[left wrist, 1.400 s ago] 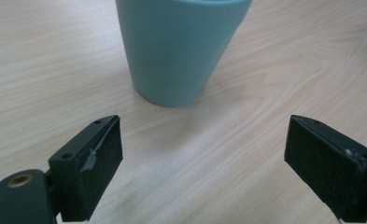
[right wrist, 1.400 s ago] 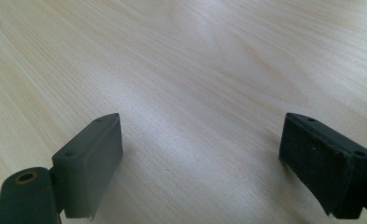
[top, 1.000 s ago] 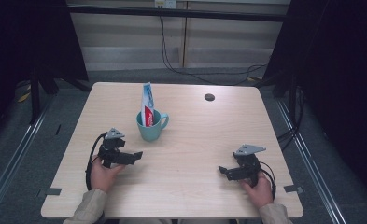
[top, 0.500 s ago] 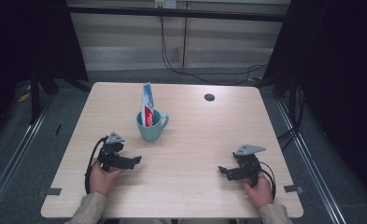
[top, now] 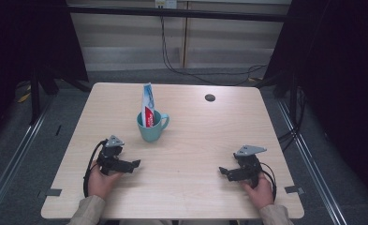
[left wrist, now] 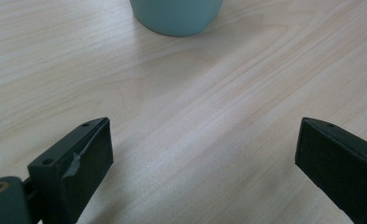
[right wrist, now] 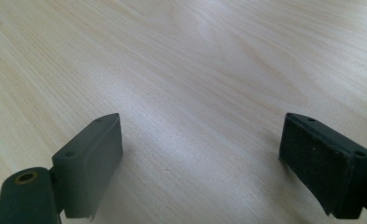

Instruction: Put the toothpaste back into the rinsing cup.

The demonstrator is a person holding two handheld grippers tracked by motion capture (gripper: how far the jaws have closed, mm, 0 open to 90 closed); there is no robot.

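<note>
high view: left gripper (top: 136,163), jaws just opening and empty, faces the rigid, smooth mug (top: 151,126) near the table's (top: 200,197) middle; best gripped across its rim.

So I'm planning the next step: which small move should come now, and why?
Probably ease the left hand-held gripper forward toward the teal mug holding the toothpaste tube: its jaws have just been opening, nothing is between them, and the mug stands just ahead.

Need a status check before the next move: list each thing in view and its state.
mug: upright on table, handle to the right.
toothpaste tube: standing in mug, leaning.
left gripper: open, nothing between jaws, jaws just opening.
right gripper: open, holding nothing.
</note>
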